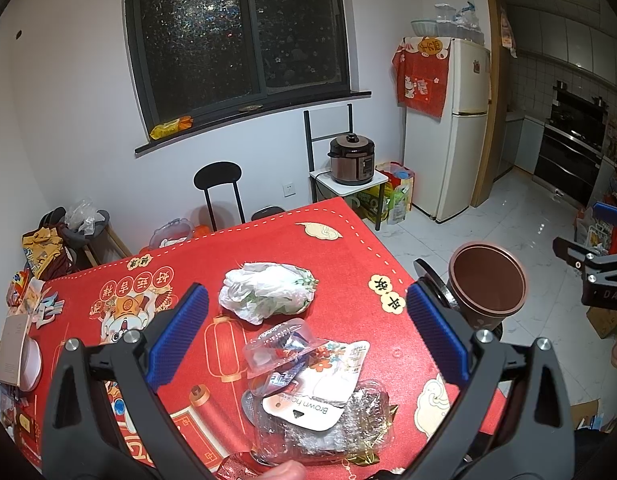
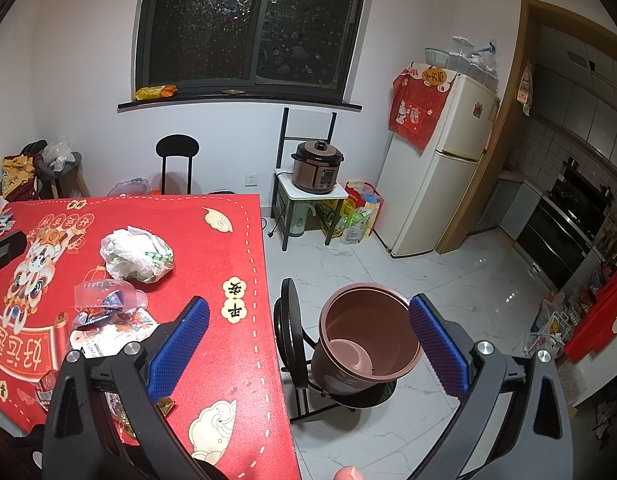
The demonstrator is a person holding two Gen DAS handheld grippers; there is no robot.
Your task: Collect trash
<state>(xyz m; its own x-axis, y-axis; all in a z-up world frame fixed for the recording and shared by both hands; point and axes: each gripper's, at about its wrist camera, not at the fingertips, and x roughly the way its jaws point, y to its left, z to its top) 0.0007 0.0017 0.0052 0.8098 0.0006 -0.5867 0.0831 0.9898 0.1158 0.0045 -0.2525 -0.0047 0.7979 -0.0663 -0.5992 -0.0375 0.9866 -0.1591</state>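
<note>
A crumpled white plastic bag [image 1: 268,294] [image 2: 136,256] lies on the red tablecloth [image 1: 348,264] [image 2: 224,264]. Nearer to me sits a pile of clear plastic packaging [image 1: 280,348] [image 2: 104,296], a white "Brown" wrapper [image 1: 312,396] and a crinkled clear tray [image 1: 348,432]. A brown bin [image 1: 486,284] [image 2: 368,340] stands on a black chair [image 2: 292,332] just off the table's right edge. My left gripper [image 1: 306,332] hangs open above the packaging pile. My right gripper [image 2: 308,340] is open over the table's edge, with the bin between its fingers' line of sight. Nothing is held.
Clutter and a pink bowl [image 1: 28,364] line the table's left side. Behind the table stand a black chair [image 1: 220,188], a side table with a rice cooker [image 1: 352,160] [image 2: 318,166], bags on the floor [image 2: 356,216] and a white fridge [image 1: 448,128] [image 2: 436,160]. White tiled floor lies at right.
</note>
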